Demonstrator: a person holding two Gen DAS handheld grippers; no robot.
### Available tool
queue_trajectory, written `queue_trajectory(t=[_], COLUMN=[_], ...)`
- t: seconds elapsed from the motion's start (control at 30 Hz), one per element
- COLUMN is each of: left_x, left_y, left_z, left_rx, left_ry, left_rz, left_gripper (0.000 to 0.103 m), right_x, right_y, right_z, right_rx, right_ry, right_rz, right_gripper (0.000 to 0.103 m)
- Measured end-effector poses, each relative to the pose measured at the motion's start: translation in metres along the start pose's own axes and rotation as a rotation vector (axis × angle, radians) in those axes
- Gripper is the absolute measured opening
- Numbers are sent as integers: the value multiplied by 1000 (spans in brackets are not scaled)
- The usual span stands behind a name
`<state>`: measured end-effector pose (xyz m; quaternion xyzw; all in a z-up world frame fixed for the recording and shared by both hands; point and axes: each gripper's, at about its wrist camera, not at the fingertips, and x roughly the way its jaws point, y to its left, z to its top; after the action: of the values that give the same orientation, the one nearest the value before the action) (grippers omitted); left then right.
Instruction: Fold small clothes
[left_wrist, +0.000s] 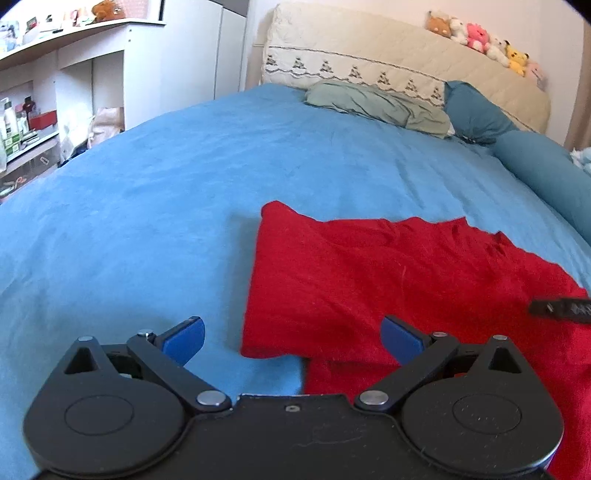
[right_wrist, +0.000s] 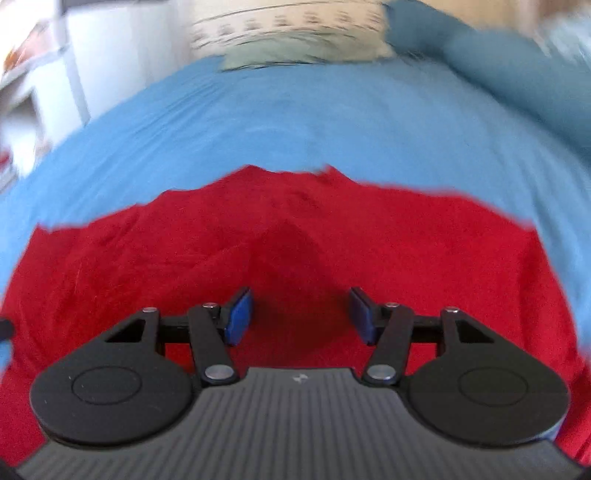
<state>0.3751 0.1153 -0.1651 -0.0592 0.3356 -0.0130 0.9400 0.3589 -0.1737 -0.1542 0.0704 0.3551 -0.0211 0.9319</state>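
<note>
A red garment (left_wrist: 388, 273) lies spread on the blue bedsheet (left_wrist: 147, 206), with a folded layer on its left side ending in a straight left edge. My left gripper (left_wrist: 291, 338) is open and empty, hovering over the garment's near left corner. In the right wrist view the red garment (right_wrist: 295, 236) fills the middle, blurred by motion. My right gripper (right_wrist: 301, 315) is open and empty, just above the cloth. The tip of the right gripper (left_wrist: 561, 312) shows at the right edge of the left wrist view.
A grey-green pillow (left_wrist: 380, 105) and teal bolster (left_wrist: 524, 155) lie at the bed's head by a cream headboard (left_wrist: 388, 48) with plush toys (left_wrist: 484, 40). White shelves (left_wrist: 55, 92) with clutter stand to the left.
</note>
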Motion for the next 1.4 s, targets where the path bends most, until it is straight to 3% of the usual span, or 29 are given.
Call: queue_trajectory(t=[0.07, 0.23, 0.3, 0.33, 0.37, 0.47, 0.63, 0.77, 0.87, 1.0, 1.13, 1.4], left_x=[1, 3, 4, 4, 5, 8, 15, 21, 31, 39, 38, 32], left_y=[-1, -2, 0, 2, 3, 4, -3, -4, 1, 0, 2, 3], left_z=[0, -6, -8, -9, -10, -14, -19, -17, -10, -10, -14, -19], left_rx=[-2, 35, 45, 47, 50, 63, 127, 126, 62, 71, 75, 72], left_ry=[1, 19, 27, 29, 33, 44, 42, 26, 15, 19, 40, 67], left_rz=[0, 24, 29, 31, 31, 30, 50, 73, 83, 102, 110, 127], left_gripper=[103, 103, 103, 103, 103, 103, 103, 103, 103, 103, 103, 103], right_x=[-3, -6, -3, -2, -1, -4, -38, -64, -57, -33, -28, -33], right_y=[-18, -19, -19, -18, -15, -6, 1, -27, -60, -90, -118, -131], right_z=[-10, -13, -5, -4, -2, 8, 54, 81, 73, 49, 37, 12], right_rx=[80, 57, 38, 17, -14, -77, -152, -195, -185, -126, -4, -14], right_ry=[-11, -7, -4, -1, 6, 12, -63, -123, -98, -35, -29, 0], right_rz=[60, 101, 86, 67, 46, 33, 34, -71, -147, -167, -164, -197], right_gripper=[72, 72, 58, 35, 20, 18, 18, 18, 18, 18, 18, 18])
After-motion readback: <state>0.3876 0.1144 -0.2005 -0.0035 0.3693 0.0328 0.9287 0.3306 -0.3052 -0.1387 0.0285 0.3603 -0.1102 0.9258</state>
